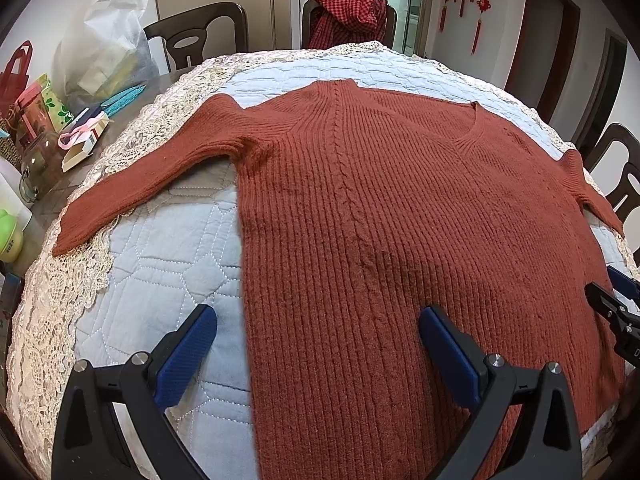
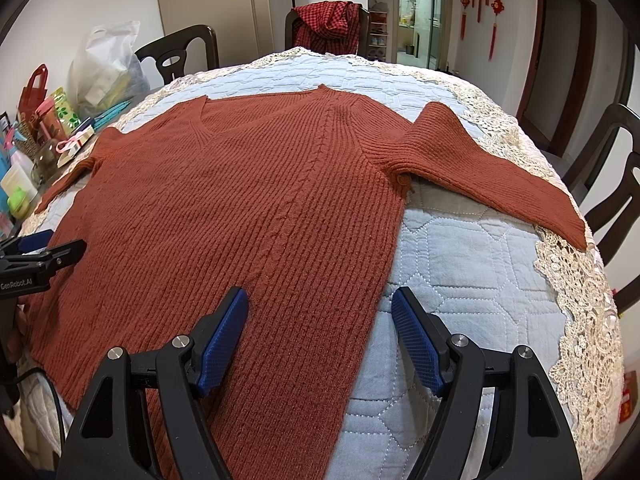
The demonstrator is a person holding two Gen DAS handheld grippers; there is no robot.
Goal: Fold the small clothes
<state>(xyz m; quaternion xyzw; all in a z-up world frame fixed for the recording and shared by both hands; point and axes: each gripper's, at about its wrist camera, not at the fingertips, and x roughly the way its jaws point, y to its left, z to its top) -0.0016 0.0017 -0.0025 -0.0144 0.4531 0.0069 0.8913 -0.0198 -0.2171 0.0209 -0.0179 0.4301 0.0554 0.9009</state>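
A rust-red knitted V-neck sweater (image 1: 380,208) lies flat and spread out on a quilted pale-blue cloth (image 1: 168,264), both sleeves out to the sides; it also shows in the right wrist view (image 2: 240,208). My left gripper (image 1: 318,320) is open over the sweater's lower left side edge, one finger over the cloth, one over the knit. My right gripper (image 2: 318,300) is open over the lower right side edge. The right sleeve (image 2: 500,176) reaches toward the lace border. Neither gripper holds anything.
The cloth has a cream lace border (image 2: 580,300). Bags, boxes, a glass jar (image 1: 40,164) and bottles crowd the table's left end. Dark wooden chairs (image 1: 200,32) stand around the table; one at the far side carries a red checked garment (image 1: 348,16).
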